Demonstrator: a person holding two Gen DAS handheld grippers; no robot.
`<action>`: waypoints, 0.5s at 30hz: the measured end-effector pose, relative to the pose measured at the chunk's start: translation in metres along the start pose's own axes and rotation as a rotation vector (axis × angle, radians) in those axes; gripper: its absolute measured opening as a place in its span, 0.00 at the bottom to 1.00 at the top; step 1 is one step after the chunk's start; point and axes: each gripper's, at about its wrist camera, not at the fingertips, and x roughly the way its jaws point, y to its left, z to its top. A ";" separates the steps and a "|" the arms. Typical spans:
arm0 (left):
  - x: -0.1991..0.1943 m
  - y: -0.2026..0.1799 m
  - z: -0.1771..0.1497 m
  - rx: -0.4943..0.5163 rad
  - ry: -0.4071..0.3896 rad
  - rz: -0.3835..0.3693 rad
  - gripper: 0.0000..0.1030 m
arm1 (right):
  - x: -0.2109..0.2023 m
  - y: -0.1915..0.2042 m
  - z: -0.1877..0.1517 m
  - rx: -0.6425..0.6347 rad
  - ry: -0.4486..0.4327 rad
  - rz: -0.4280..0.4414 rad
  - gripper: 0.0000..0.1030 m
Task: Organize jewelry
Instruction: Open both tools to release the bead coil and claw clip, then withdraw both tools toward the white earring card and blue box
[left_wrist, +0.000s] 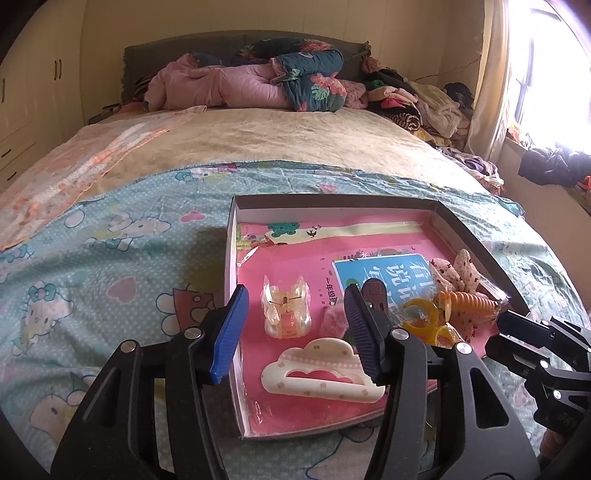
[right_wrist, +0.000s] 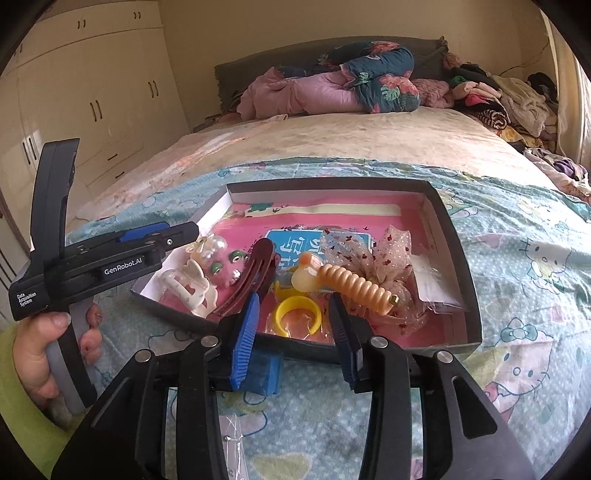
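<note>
A shallow cardboard box (left_wrist: 476, 236) was seen lying on the cartoon-print bedsheet (left_wrist: 110, 258) near the foot edge of the bed, lined with a pink book (left_wrist: 295, 266). Along the box's near-left edge a cream cloud-shaped hair clip (left_wrist: 321, 373) and a translucent peach claw clip (left_wrist: 286, 310) were laid just beside each other. Toward the near-right corner a yellow ring (right_wrist: 297, 315), an orange spiral hair tie (right_wrist: 354, 288) and a spotted sheer bow (right_wrist: 391, 251) were gathered, with a dark red hair clip (right_wrist: 255, 273) beside them. The left gripper (left_wrist: 295, 328) was held released above the claw clip, nothing pressed between its pads. The right gripper (right_wrist: 295, 328) was likewise parted and empty at the box's near edge.
</note>
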 end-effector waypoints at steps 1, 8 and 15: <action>-0.002 -0.001 0.000 0.000 -0.003 0.000 0.47 | -0.002 0.000 -0.001 0.004 -0.003 0.000 0.40; -0.018 -0.005 -0.004 -0.010 -0.023 -0.011 0.67 | -0.020 0.001 -0.005 0.007 -0.024 -0.010 0.60; -0.031 -0.009 -0.011 -0.012 -0.030 -0.019 0.82 | -0.033 0.004 -0.015 -0.004 -0.016 -0.008 0.61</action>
